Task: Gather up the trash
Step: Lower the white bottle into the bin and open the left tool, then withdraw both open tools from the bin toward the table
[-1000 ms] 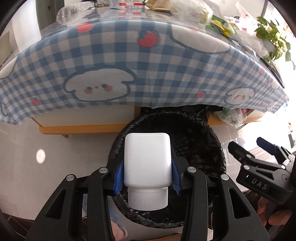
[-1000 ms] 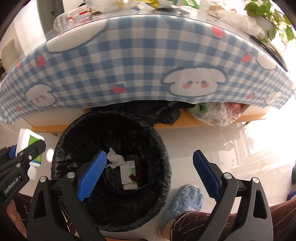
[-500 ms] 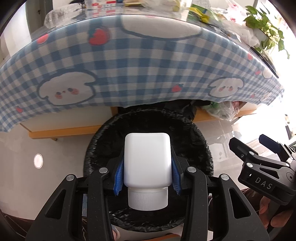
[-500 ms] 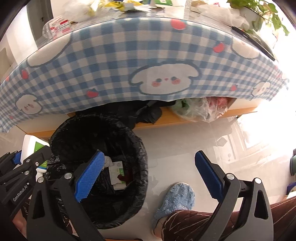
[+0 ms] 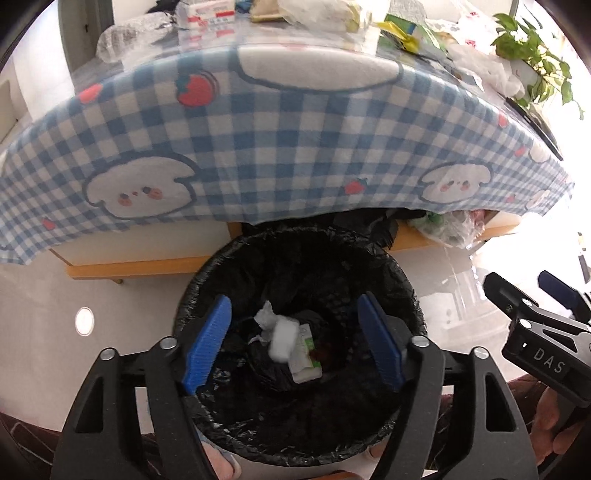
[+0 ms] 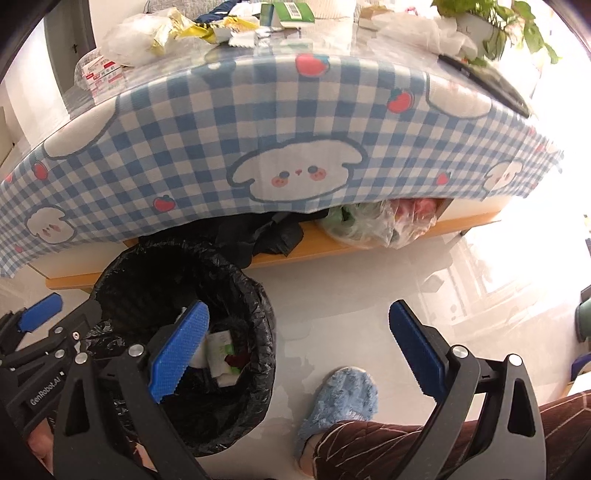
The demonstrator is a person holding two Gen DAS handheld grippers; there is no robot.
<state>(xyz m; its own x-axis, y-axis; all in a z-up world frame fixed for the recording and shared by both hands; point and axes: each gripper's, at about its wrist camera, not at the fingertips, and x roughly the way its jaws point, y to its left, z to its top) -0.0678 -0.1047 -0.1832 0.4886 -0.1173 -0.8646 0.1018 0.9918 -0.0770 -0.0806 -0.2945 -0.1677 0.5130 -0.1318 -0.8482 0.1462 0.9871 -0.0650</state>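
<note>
My left gripper [image 5: 293, 343] is open and empty, right above the black-lined trash bin [image 5: 402, 291]. A white bottle [image 5: 283, 340], blurred, is inside the bin among crumpled tissue [image 5: 266, 320] and a green-and-white packet [image 5: 304, 363]. My right gripper [image 6: 299, 354] is open and empty, to the right of the bin [image 6: 258, 295], above the pale floor. The left gripper also shows at the left edge of the right wrist view [image 6: 40, 325]. More trash lies on the table: wrappers [image 6: 221, 26], a plastic bag [image 6: 136, 40], a box [image 6: 99, 72].
A table with a blue checked cloth [image 5: 295, 122] stands just behind the bin. A wooden shelf [image 6: 332, 243] under it holds a plastic bag [image 6: 373, 221] and black bags. A potted plant [image 6: 480, 22] is at the table's far right. The person's blue slipper [image 6: 340, 398] is on the floor.
My left gripper opened and let go of the white bottle, which dropped into the bin. My right gripper moved further right, away from the bin.
</note>
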